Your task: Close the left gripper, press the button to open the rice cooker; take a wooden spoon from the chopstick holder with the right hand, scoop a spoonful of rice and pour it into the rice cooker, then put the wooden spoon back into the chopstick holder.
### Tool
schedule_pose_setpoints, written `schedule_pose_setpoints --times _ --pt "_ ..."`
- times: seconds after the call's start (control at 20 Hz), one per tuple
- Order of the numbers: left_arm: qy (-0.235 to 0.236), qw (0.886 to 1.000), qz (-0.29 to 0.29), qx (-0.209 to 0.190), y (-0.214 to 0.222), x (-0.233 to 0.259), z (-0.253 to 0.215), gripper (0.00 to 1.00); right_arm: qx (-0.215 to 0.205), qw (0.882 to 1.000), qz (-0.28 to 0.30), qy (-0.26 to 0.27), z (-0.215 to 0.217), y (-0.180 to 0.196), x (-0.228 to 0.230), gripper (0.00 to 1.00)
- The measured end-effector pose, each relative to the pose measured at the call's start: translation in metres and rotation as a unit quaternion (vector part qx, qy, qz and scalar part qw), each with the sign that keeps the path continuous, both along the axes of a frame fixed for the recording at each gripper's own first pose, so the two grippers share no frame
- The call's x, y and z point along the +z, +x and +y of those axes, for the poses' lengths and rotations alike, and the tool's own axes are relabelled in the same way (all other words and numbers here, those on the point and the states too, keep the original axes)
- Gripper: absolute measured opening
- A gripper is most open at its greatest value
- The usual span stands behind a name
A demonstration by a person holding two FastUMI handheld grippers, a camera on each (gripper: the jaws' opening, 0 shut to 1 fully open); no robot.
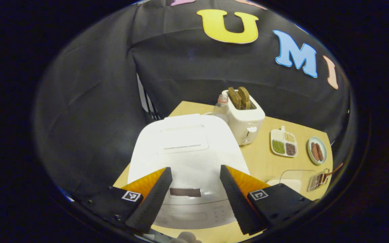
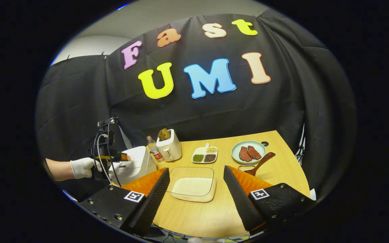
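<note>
Both grippers gape wide, the cooker lid down.

In the left gripper view, the left gripper [image 1: 194, 192] hangs spread wide over the white, closed rice cooker [image 1: 186, 152]; pressing with fingers apart could straddle the button and miss it. In the right gripper view, the right gripper [image 2: 196, 192] stands wide, holding nothing, above the clear glass dish of white rice [image 2: 192, 185]; the brown wooden spoon [image 2: 260, 162] leans in the wire chopstick holder [image 2: 247, 167], which a skewed pull could tip.

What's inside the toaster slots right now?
Two brown slices stand upright in the white toaster, their tops poking above the slots. Their lower halves are hidden inside its body.
</note>
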State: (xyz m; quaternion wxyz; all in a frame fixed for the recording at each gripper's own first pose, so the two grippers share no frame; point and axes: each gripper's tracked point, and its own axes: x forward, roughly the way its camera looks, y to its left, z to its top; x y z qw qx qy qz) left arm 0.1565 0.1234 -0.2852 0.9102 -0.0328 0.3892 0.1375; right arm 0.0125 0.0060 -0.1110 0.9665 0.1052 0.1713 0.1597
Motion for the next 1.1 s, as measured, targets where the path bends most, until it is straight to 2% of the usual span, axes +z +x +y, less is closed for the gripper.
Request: schedule_pose_setpoints --times 0.15,0.3,0.5,0.65,0.75,0.9,1.1 --pt "0.004 0.998 -0.06 -0.011 0.001 0.043 -0.011 1.0 -0.007 1.0 -0.012 -0.001 0.0 0.001 0.007 0.98" --pt "0.03 0.988 -0.147 -0.034 -0.006 0.102 -0.033 0.98 -0.025 0.999 -0.038 -0.01 -0.005 0.003 0.024 0.98" --pt "0.045 0.963 -0.254 -0.075 -0.039 0.198 -0.083 0.99 -0.055 0.995 -0.078 -0.022 -0.017 0.006 0.052 0.98" --pt "0.059 0.937 -0.328 -0.109 -0.072 0.253 -0.12 0.99 -0.089 0.99 -0.107 -0.022 -0.031 0.006 0.071 0.98" --pt "0.047 0.926 -0.35 -0.131 -0.097 0.272 -0.149 1.0 -0.107 0.987 -0.121 -0.022 -0.037 0.004 0.079 0.98" --pt "0.042 0.917 -0.366 -0.155 -0.127 0.282 -0.176 0.99 -0.122 0.983 -0.13 -0.034 -0.045 0.001 0.083 0.98" --pt "0.029 0.917 -0.36 -0.166 -0.15 0.276 -0.194 1.0 -0.14 0.979 -0.141 -0.05 -0.054 -0.007 0.088 0.98"
